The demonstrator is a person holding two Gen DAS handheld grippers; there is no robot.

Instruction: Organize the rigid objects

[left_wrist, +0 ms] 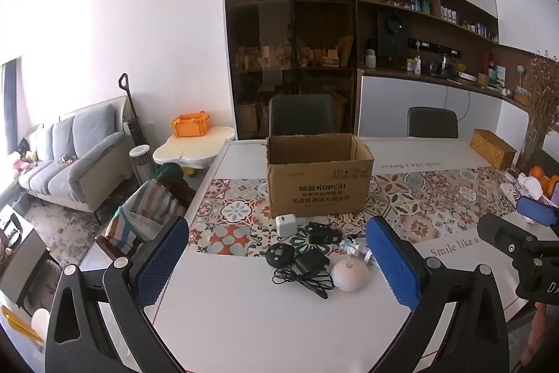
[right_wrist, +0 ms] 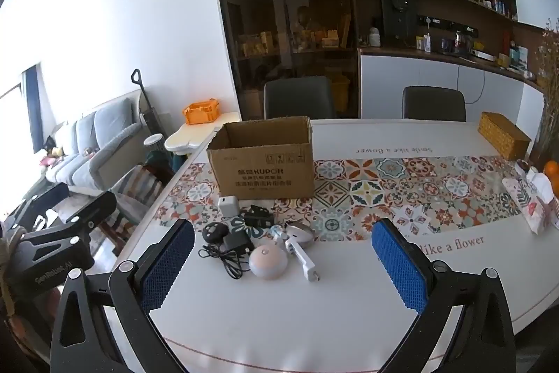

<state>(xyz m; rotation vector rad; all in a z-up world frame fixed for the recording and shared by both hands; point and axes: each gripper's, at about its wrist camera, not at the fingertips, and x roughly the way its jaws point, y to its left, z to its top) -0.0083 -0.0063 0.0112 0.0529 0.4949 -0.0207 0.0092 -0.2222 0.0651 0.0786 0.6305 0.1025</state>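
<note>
Both grippers, left [left_wrist: 279, 263] and right [right_wrist: 283, 263], hang spread wide and empty above the table [right_wrist: 279, 320]. Nothing looks sorted yet: the gadgets [right_wrist: 258, 243] (chargers, cables, a dome) lie heaped just before the open box [right_wrist: 262, 170], whose visible inside looks bare.

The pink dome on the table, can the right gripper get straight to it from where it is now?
Probably yes. The right gripper is open and empty, and the pink dome lies just ahead between its fingers, top exposed; only the white plug crowds one side.
</note>
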